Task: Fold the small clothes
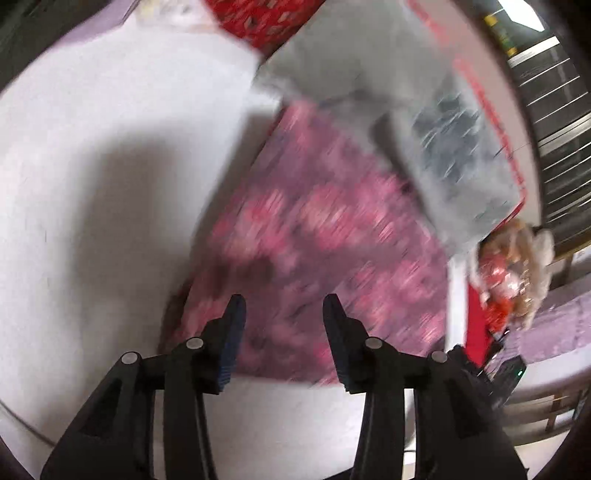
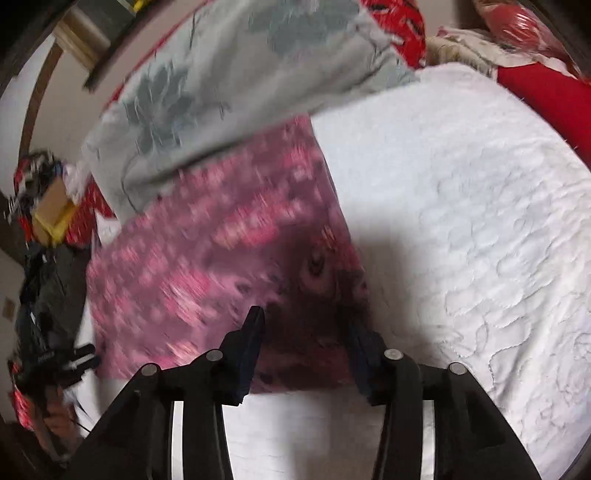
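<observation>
A pink floral cloth [image 1: 314,229] [image 2: 207,251] lies flat on the white quilted bed [image 1: 92,184] [image 2: 461,221]; both views are blurred. My left gripper [image 1: 283,306] hangs over the cloth's near edge, open, with nothing between its fingers. My right gripper [image 2: 304,321] hovers over the near corner of the same cloth, where a dark shadow falls, and it is open too. A grey cloth with a dark floral print [image 1: 443,147] [image 2: 221,74] lies beyond the pink one and overlaps its far edge.
Red patterned fabric [image 1: 258,18] [image 2: 546,92] lies at the far side of the bed. A cardboard box [image 2: 51,210] and dark clutter sit off the bed's left edge in the right wrist view. A shiny red wrapped bundle [image 1: 513,266] lies at the right.
</observation>
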Demonstrator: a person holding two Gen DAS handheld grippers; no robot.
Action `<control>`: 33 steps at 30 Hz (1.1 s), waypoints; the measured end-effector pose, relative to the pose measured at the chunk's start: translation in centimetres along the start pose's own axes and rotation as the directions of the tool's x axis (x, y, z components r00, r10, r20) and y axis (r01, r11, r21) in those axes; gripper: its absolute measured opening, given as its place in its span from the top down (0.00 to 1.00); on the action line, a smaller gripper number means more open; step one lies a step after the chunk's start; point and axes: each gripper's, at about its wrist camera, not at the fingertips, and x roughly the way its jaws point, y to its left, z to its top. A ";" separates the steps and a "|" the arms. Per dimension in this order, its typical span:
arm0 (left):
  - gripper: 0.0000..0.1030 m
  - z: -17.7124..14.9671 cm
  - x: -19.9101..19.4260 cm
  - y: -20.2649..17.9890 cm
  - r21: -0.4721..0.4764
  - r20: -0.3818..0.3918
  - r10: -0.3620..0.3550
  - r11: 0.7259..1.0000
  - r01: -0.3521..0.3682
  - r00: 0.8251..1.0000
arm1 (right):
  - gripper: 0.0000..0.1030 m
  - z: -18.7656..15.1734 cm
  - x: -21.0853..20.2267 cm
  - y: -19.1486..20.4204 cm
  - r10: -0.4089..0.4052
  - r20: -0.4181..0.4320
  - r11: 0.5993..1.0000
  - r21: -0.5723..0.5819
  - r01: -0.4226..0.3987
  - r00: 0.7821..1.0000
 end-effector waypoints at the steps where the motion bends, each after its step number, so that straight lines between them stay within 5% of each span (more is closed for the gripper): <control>1: 0.60 1.1 -0.4 -0.6 0.004 0.017 -0.018 1.000 0.018 1.000 | 0.55 0.5 -0.3 0.8 0.017 0.026 1.000 -0.017 -0.017 1.000; 4: 0.52 5.4 -0.5 -3.2 0.033 0.067 -0.022 0.999 0.020 0.997 | 0.54 2.6 0.2 3.2 0.048 0.077 0.996 -0.072 -0.043 0.996; 9: 0.48 9.7 5.0 -4.9 0.069 0.063 0.107 0.991 -0.112 0.992 | 0.54 4.2 4.7 4.5 -0.018 0.119 0.997 -0.075 0.027 0.993; 13: 0.47 9.7 11.8 -0.8 0.058 -0.011 0.324 0.945 -0.323 0.946 | 0.50 3.0 8.8 2.0 -0.109 0.057 0.992 -0.051 0.112 0.992; 15: 0.46 9.6 11.0 -0.8 0.070 0.048 0.291 0.953 -0.294 0.955 | 0.49 2.7 8.2 1.8 -0.086 0.102 0.994 -0.054 0.092 0.991; 19: 0.46 9.9 8.5 0.2 0.052 0.005 0.180 0.982 -0.180 0.984 | 0.47 3.4 7.0 3.9 -0.141 0.071 0.986 -0.080 0.147 0.987; 22: 0.46 10.4 6.1 2.1 -0.006 -0.002 0.121 0.993 -0.121 0.993 | 0.46 1.9 6.1 9.3 -0.012 0.063 0.973 -0.228 0.027 0.998; 25: 0.47 10.9 4.9 3.8 -0.039 -0.034 0.129 0.991 -0.130 0.991 | 0.33 -1.6 7.3 15.2 0.081 -0.046 0.911 -0.401 -0.093 0.996; 27: 0.47 10.7 3.9 4.6 -0.034 -0.054 0.135 0.990 -0.137 0.989 | 0.33 -5.2 8.8 19.6 0.113 -0.160 0.835 -0.520 -0.181 0.981; 33: 0.47 9.8 2.3 5.7 0.005 -0.113 0.131 0.991 -0.131 0.985 | 0.26 -15.5 11.8 28.3 0.029 -0.199 0.550 -0.815 -0.182 0.980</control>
